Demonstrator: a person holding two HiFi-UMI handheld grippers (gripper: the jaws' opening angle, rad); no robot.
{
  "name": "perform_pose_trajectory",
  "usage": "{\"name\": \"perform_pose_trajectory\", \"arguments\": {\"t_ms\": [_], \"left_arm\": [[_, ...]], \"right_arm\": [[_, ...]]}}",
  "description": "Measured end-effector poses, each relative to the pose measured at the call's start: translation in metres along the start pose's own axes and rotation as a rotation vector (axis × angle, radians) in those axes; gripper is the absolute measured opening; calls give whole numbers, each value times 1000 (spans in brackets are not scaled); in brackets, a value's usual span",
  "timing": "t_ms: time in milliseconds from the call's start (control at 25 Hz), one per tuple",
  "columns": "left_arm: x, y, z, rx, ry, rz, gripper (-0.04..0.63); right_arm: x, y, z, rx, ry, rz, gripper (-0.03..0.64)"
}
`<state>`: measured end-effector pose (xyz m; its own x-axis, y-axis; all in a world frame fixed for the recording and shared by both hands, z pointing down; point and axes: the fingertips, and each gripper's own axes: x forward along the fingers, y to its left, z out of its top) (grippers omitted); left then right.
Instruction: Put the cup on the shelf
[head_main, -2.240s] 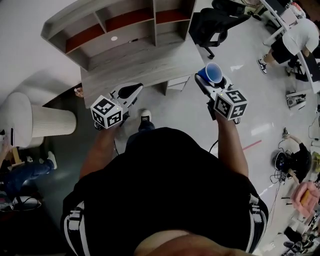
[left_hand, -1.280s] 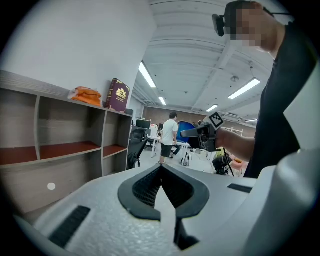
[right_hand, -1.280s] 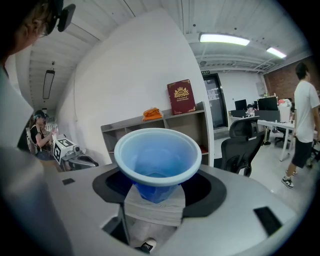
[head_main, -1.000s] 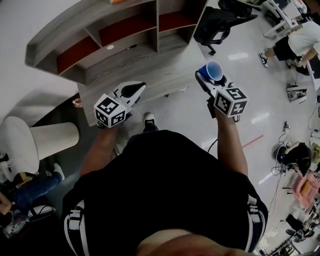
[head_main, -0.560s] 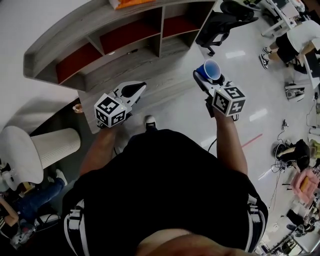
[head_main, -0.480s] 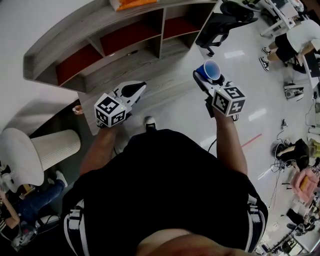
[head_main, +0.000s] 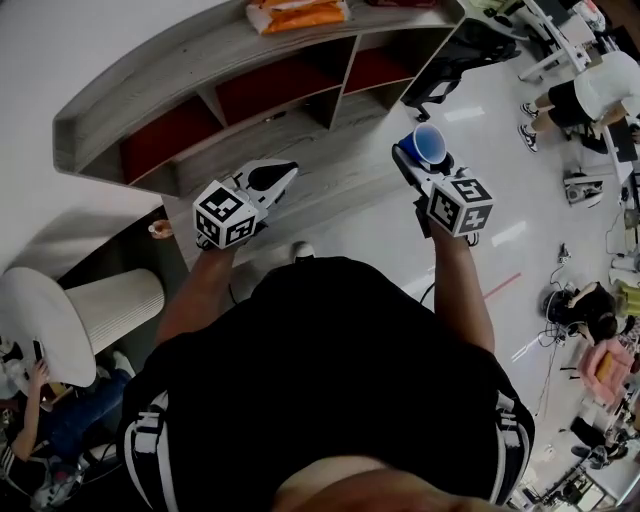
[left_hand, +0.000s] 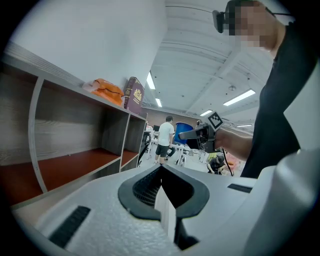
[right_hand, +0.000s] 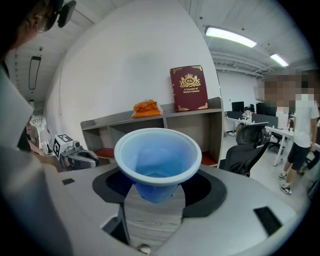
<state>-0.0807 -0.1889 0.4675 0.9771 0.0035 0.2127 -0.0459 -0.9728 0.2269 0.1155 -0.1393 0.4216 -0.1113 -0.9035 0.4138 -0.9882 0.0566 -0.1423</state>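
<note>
The cup is a blue plastic cup (right_hand: 157, 155) with a wide round rim and a smaller bottom. It is paler blue on the inside and darker blue on the outside. Its open mouth faces up.

The right gripper (right_hand: 155, 189) holds the cup, with its two fingers pressed on the low part from both sides. In the head view the cup (head_main: 430, 143) sits at the tip of the right gripper (head_main: 420, 157). It is in the air over the shiny white floor (head_main: 470, 120), just past the right end of the grey wood counter (head_main: 340, 175).

The left gripper (head_main: 278, 172) is over the counter. Its fingers are closed together with nothing between them, as the left gripper view (left_hand: 162, 192) shows.

There is one cup and there are two grippers.

There is one long grey wooden shelf (head_main: 200, 60) at the back of the counter. Three open boxes with dark red insides show in it from above.

On its top board (right_hand: 165, 116) lie one orange soft bundle (right_hand: 146, 108) and one dark red book (right_hand: 189, 88) that stands up. The bundle (head_main: 300, 14) is near the middle of the top.

One black office chair (head_main: 450, 55) stands beside the right end of the shelf, past the cup. A person in a white shirt (head_main: 600, 90) is farther off on the right.
</note>
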Motion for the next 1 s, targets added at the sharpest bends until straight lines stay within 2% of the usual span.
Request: {"name": "perform_pose_trajectory", "arguments": {"t_ms": [560, 1000], "left_arm": [[-7, 30, 9, 8, -19, -62, 17], [-20, 38, 2, -14, -35, -2, 17]], "right_arm": [[36, 19, 16, 29, 9, 1, 285], [46, 18, 16, 38, 3, 29, 285]]}}
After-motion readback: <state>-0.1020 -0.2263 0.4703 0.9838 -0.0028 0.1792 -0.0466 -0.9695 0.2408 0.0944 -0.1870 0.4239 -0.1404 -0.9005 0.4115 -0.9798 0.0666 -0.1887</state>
